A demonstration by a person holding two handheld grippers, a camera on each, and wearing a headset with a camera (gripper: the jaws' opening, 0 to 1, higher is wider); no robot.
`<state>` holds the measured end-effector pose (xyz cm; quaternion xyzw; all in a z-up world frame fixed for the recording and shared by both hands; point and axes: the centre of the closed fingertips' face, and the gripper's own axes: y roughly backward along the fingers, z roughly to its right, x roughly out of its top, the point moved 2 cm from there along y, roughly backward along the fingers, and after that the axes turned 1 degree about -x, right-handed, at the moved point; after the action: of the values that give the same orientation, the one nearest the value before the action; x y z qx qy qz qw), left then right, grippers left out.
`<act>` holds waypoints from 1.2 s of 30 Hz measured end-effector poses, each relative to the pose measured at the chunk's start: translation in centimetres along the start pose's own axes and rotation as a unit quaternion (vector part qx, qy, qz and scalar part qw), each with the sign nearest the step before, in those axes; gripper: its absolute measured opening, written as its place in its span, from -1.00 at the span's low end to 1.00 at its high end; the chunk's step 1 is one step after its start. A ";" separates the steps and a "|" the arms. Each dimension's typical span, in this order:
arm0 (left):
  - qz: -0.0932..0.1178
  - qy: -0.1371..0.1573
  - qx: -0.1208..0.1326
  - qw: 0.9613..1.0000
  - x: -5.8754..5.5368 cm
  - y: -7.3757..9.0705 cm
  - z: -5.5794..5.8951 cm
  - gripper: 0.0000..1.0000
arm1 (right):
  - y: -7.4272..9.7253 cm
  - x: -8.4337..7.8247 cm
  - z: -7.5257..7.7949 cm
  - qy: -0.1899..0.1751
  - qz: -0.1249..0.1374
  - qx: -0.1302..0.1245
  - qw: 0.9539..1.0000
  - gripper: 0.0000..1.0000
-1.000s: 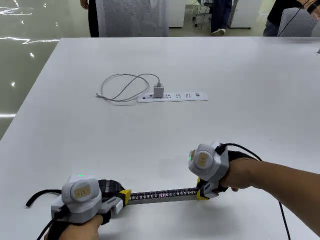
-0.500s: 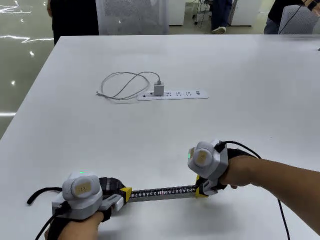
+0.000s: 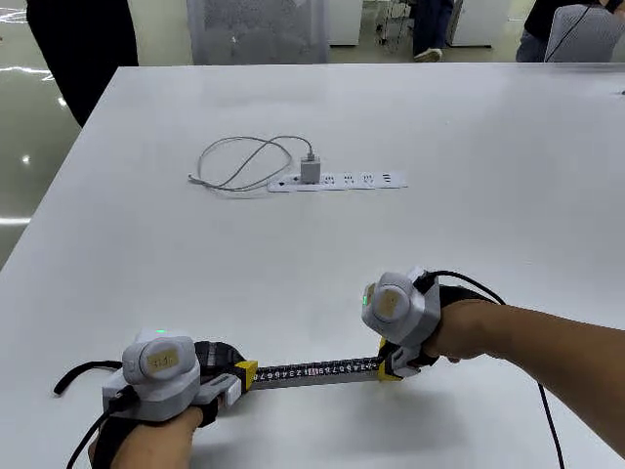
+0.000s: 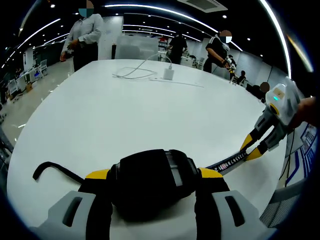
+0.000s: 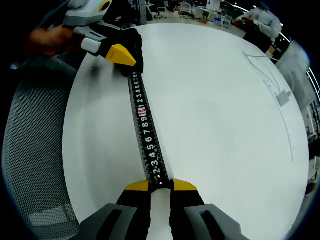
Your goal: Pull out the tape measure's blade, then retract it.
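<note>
**Tape blade drawn out along the near side of the desk**

At the near left of the white desk [image 3: 469, 195], a black strap [image 3: 76, 373] trails away from the work. Just right of it, your left tool [image 3: 230, 383] is clamped on the tape measure's black case [image 4: 150, 185], one jaw on each flank. The case's mouth points right. From it the blade [image 3: 317, 371] runs out in a straight line, printed face up, with its long axis lying left to right across your front. Whether it rests on the surface or rides just above it cannot be told. The numerals count down toward the right. Well behind it, mid-desk, a power strip [image 3: 342, 182] with a charger [image 3: 310, 174] plugged in lies apart from the job. At the right, your right tool [image 5: 161, 186] is pinched on the blade's free end, its jaws closed beside the lowest numbers.

With a short run of blade showing between the two tools, the pull-out looks to be the step in hand, or close to its turning point. If you want more length, draw the right tool farther right along the blade's own line while the left pins the case. For the return, walk the right tool back toward the case mouth, holding the blade flat and untwisted. Do not let it snap home.
</note>
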<state>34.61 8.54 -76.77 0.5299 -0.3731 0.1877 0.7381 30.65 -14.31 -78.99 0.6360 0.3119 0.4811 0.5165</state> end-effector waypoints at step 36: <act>-0.001 0.001 -0.003 1.000 0.1 -0.1 -0.1 0.26 | -0.4 1.4 -0.4 0.008 0.008 0.004 1.000 -0.82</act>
<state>34.74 8.58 -76.77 0.5280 -0.3721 0.1864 0.7403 30.82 -12.80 -79.00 0.6368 0.3130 0.4888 0.5076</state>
